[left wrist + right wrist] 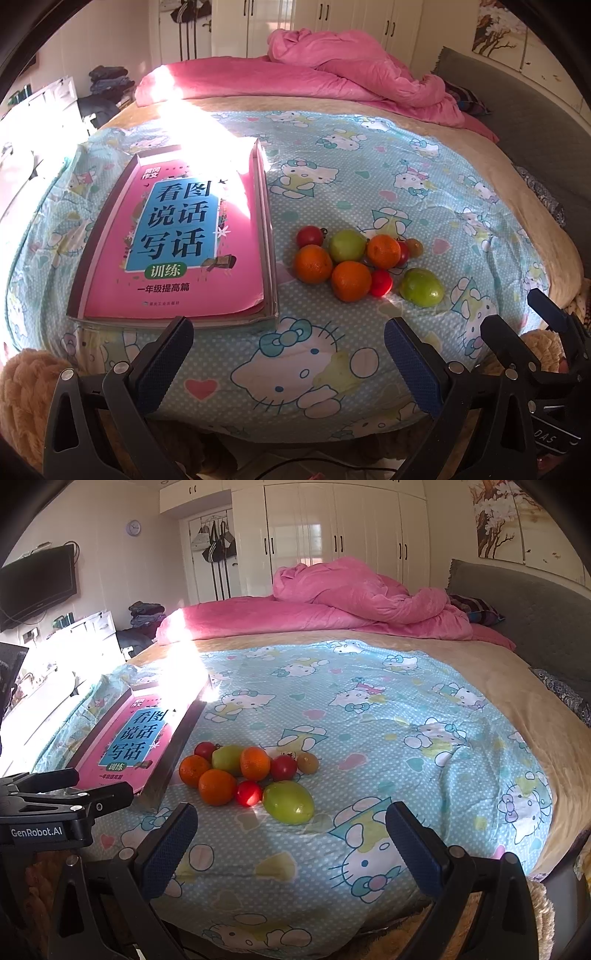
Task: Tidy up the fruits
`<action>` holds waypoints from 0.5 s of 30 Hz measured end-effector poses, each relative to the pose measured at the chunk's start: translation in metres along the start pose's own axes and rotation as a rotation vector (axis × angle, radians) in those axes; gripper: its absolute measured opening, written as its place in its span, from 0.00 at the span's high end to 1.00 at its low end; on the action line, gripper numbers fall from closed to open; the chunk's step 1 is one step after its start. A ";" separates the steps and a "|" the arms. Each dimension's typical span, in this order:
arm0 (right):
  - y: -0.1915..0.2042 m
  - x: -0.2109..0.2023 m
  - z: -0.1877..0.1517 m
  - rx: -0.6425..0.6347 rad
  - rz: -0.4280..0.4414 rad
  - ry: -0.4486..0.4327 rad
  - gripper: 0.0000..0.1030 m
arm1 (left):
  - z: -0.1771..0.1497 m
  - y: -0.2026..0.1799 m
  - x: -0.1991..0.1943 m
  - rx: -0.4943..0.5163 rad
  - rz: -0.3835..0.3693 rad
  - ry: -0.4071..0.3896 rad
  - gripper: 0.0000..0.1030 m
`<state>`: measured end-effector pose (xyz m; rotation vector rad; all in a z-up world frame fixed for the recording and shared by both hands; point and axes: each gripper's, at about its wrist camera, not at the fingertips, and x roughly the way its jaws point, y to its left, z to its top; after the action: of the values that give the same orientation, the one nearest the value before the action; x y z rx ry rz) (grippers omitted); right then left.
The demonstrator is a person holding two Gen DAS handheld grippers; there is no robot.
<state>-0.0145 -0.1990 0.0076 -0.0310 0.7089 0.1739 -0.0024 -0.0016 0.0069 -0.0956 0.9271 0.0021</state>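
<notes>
A pile of fruit lies on the cartoon-cat sheet (369,177): three oranges (351,280), two green fruits (422,287), small red tomatoes (381,282) and a brownish one (414,246). The pile also shows in the right wrist view, with an orange (217,786) and a green fruit (288,802) nearest. A shallow box tray holding a pink book (184,236) lies left of the pile. My left gripper (288,332) is open and empty, short of the tray and fruit. My right gripper (291,819) is open and empty, just before the green fruit.
A rumpled pink duvet (351,70) lies at the far end of the bed. A grey headboard (535,605) runs along the right. White wardrobes (332,535) stand behind. A TV (37,583) hangs on the left wall. The left gripper's body (48,805) shows in the right view.
</notes>
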 end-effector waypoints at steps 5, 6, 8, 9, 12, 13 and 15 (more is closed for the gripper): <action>0.000 0.001 0.001 -0.002 -0.001 0.001 0.00 | 0.001 0.000 0.000 0.002 -0.001 -0.003 0.00; 0.001 0.000 0.001 -0.003 -0.001 -0.001 0.00 | 0.000 0.000 -0.001 0.002 -0.003 -0.005 0.00; 0.000 0.001 0.001 -0.003 -0.001 0.000 0.00 | 0.001 -0.001 -0.002 0.003 -0.004 -0.007 0.00; 0.001 0.001 0.001 -0.003 -0.002 -0.001 0.00 | 0.000 -0.001 -0.002 0.003 -0.005 -0.008 0.00; 0.000 0.001 0.001 -0.002 0.000 -0.003 0.00 | 0.000 -0.001 -0.002 0.005 -0.006 -0.009 0.00; 0.000 0.001 0.001 -0.003 -0.001 -0.002 0.00 | 0.000 -0.001 -0.003 0.005 -0.007 -0.009 0.00; 0.000 0.001 0.000 -0.003 0.000 -0.003 0.00 | 0.000 -0.001 -0.003 0.006 -0.008 -0.009 0.00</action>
<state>-0.0138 -0.1986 0.0074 -0.0342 0.7056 0.1747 -0.0041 -0.0027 0.0095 -0.0938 0.9175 -0.0073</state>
